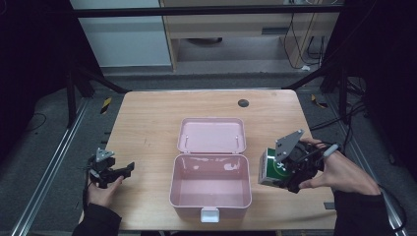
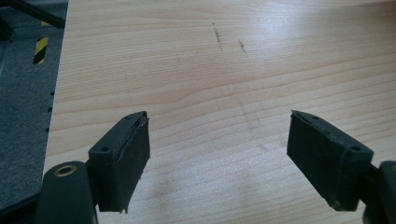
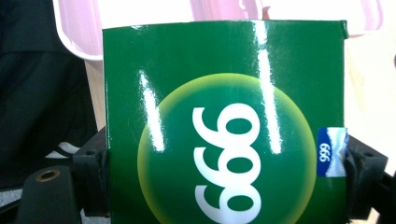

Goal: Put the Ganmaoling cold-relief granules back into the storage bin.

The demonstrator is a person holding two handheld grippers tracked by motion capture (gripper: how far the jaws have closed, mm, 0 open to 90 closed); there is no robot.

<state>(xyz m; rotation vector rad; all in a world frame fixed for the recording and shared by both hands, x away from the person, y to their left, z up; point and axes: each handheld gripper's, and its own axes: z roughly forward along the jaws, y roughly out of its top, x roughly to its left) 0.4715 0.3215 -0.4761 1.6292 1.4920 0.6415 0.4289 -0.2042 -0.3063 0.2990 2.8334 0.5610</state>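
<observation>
High view has your right gripper point(image 1: 287, 172) clamped on the green box point(image 1: 270, 168), held off the desk's right edge beside the open pink case point(image 1: 210, 195). Left gripper point(image 1: 114, 173) rests near the left edge, jaws wide apart on nothing. Carrying step, I'd say: next, swing it over the case and lower.

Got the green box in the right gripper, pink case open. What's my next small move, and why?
Probably carry the green box left until it's over the open pink case. The right gripper is clamped on it beside the case, the case looks empty, and the left gripper sits open, well clear.
</observation>
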